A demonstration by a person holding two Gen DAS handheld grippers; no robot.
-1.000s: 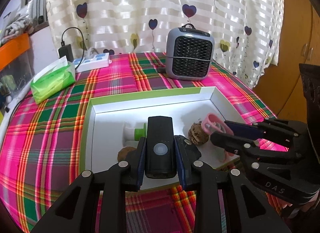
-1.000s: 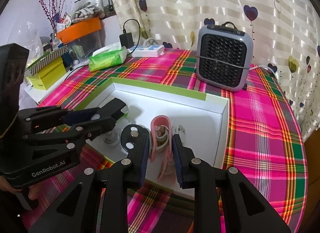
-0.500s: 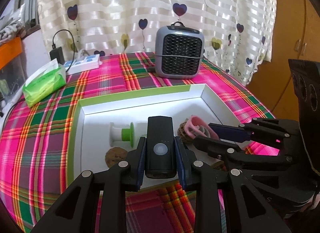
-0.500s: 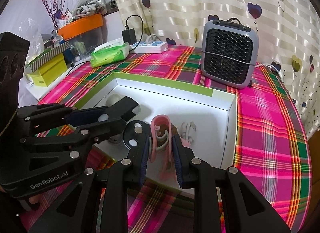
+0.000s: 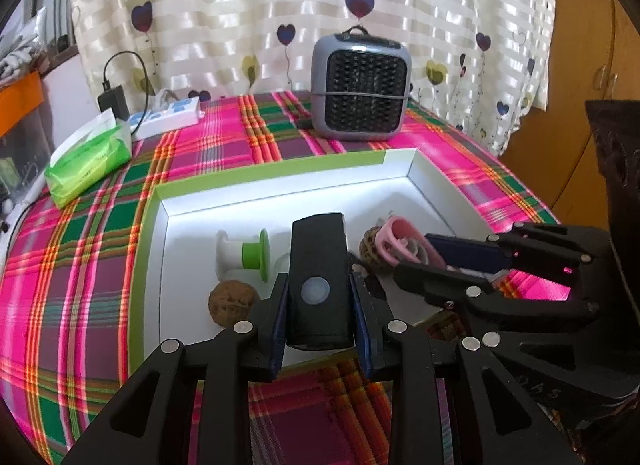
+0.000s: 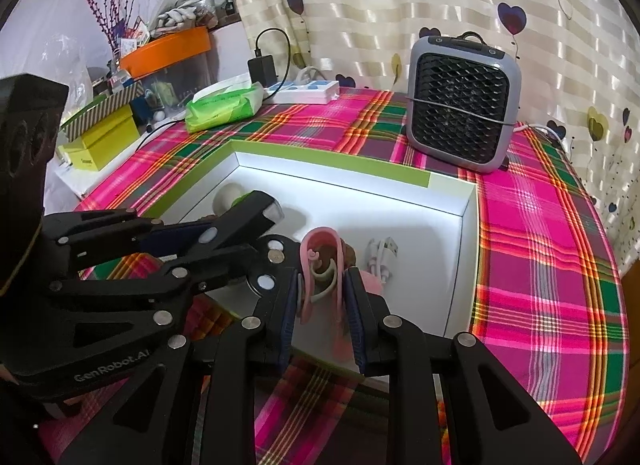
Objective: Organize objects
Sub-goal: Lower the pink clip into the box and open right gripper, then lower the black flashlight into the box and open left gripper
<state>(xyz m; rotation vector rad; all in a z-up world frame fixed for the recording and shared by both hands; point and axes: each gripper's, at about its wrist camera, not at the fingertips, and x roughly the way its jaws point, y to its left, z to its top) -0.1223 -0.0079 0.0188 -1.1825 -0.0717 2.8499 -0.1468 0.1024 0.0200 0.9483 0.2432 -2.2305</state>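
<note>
My left gripper (image 5: 320,297) is over the near edge of the white, green-rimmed box (image 5: 280,205). Its pads still touch a black device with a round button (image 5: 318,265) while the jaws are opening. My right gripper (image 6: 322,289) is shut on a pink looped clip with rings (image 6: 320,245), just above the box floor. From the left wrist view the right gripper (image 5: 416,261) comes in from the right. A walnut (image 5: 232,303), a white-and-green spool (image 5: 244,255), a woven ball (image 5: 370,249) and a white cable (image 6: 382,257) lie in the box.
A grey heater (image 5: 360,105) stands behind the box on the plaid cloth. A green tissue pack (image 5: 88,153) and a power strip (image 5: 168,119) lie at the back left. Yellow boxes (image 6: 104,139) and an orange tray (image 6: 168,51) crowd the far left.
The two grippers have drawn slightly closer together over the box. Both keep the same things between their pads.
</note>
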